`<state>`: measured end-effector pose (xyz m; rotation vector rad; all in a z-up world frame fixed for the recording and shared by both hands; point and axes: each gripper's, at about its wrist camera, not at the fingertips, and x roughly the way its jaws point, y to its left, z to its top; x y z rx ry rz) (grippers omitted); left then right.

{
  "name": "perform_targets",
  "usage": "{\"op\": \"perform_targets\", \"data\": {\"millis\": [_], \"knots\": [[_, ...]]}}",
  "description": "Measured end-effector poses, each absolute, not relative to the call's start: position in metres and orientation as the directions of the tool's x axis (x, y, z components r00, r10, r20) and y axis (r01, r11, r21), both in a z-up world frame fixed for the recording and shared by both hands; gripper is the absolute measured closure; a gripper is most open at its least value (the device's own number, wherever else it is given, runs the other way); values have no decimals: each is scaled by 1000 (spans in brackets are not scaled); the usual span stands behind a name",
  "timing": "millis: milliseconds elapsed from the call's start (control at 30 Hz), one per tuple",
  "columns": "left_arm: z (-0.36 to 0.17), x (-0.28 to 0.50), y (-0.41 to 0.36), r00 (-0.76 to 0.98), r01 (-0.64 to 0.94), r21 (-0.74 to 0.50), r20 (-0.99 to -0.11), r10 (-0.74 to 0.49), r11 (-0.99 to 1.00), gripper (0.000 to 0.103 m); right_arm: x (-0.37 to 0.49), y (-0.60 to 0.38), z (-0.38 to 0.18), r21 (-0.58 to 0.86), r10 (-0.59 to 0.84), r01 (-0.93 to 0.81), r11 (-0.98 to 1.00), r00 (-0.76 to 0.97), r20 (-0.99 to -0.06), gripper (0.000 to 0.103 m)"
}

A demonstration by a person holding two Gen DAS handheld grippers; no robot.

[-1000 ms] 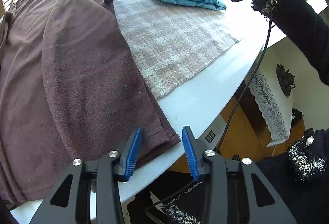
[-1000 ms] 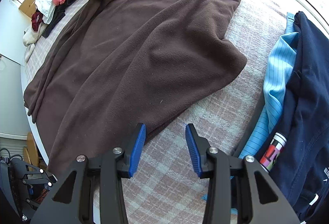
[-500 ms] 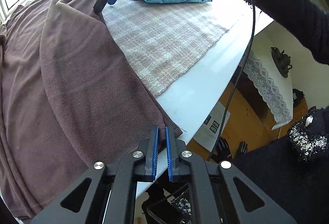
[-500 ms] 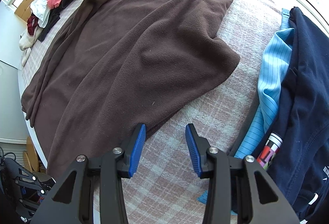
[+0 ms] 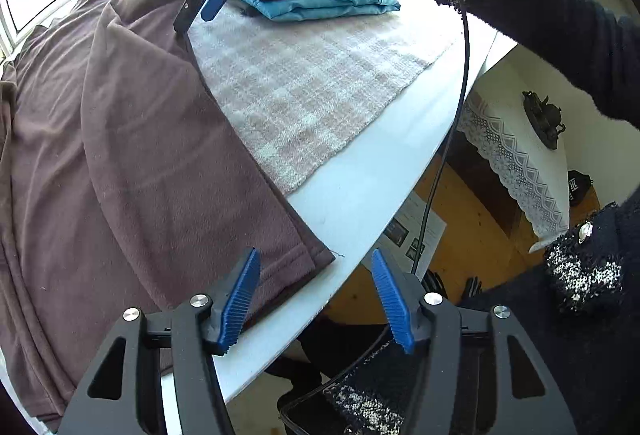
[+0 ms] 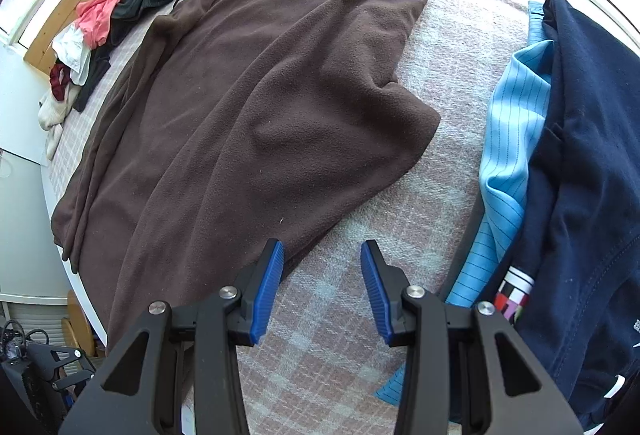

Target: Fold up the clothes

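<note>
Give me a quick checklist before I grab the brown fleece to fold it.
1. Left gripper open, nothing held: ok.
2. Right gripper open, nothing held: ok.
3. Brown fleece corner between the left fingers: not ok, it lies just ahead.
4. Fleece lying flat: not ok, rumpled ridges.
5. Folded blue pile apart from the fleece: ok.
6. Fleece's far edge free of the heaped clothes: cannot tell.
</note>
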<state>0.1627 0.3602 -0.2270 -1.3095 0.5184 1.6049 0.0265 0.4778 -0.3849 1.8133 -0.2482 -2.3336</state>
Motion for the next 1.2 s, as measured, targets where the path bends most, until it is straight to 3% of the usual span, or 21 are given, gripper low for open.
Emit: {"op": "perform_targets", "data": {"millis": [200,267,367,433,733,767,800,867,1000,1200], "knots": [[-240,164,370,10,-871,-184,-933,359,-455,49,18,483,-383,254,-238,-27,-967,-270,-933,62],[-241,166,370,-8,-877,-168,-931,364,-451,50,15,486,-383,263,-238,-56,-963,-279,-930,57],[-243,160,367,-39,-871,-150,-928,370,-468,70,10,492,-385,289,-250,-98,-952,-294,-923,56],[-241,146,357,15,-826,-243,-911,411,-509,91,-1,493,-389,327,-278,-123,-937,-302,-912,56],[-226,129,330,7,-735,-351,-860,510,-581,91,-17,492,-400,308,-250,-128,-943,-339,-907,56],[-226,128,328,7,-726,-362,-855,519,-585,91,-17,492,-399,309,-252,-121,-943,-345,-904,59],[-226,126,326,11,-713,-380,-846,532,-590,91,-18,491,-399,310,-253,-118,-944,-349,-902,74],[-227,121,324,17,-686,-415,-830,557,-598,91,-19,491,-398,310,-254,-110,-944,-358,-899,89],[-225,114,310,13,-637,-479,-789,614,-603,91,-20,506,-379,432,-337,-186,-883,-391,-857,90],[-217,102,258,-41,-508,-600,-700,713,-618,91,-53,460,-323,378,-311,-85,-922,-417,-854,90]]}}
